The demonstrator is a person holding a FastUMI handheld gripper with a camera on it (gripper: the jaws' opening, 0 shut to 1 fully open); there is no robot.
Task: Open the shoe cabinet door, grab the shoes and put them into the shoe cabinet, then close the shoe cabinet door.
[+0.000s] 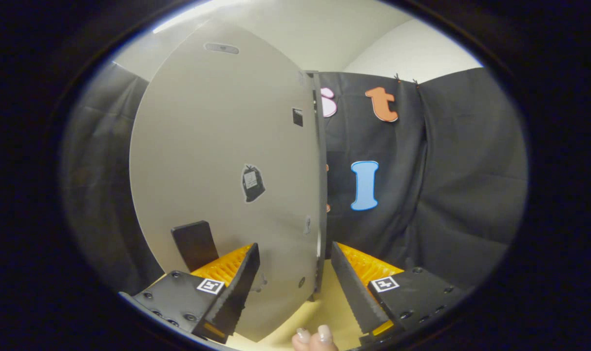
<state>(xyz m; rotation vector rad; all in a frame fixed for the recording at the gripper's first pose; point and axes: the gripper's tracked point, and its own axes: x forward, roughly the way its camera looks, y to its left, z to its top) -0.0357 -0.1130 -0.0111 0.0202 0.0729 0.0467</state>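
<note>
While the claw (295,278) points forward along its two fingers, we see a large pale grey cabinet door (222,185) standing upright just ahead, swung so that its broad flat face lies to the left and its thin free edge (319,195) runs vertically down the middle of the scene. That edge drops into the gap between the two fingers. The claw is spread wide: the left finger (239,287) sits in front of the door's face, the right finger (356,292) sits on the far side of the edge, and neither one visibly presses on the panel.

On the door's face we can make out a small dark sticker (252,183) near the middle, a small dark square (297,117) higher up close to the edge, and an oval slot (221,48) near the top. A dark rectangular block (195,243) rests low against the door, just beyond the left finger; what it is we cannot tell.

Beneath the fingers lies a pale yellow tabletop (324,307). At the near edge, between the fingers, the tips of a person's fingers (317,339) show. To the right of the door, black cloth (446,185) hangs as the booth's wall, with a plain pale wall (412,48) above it. More dark cloth hangs far left of the door.
</note>
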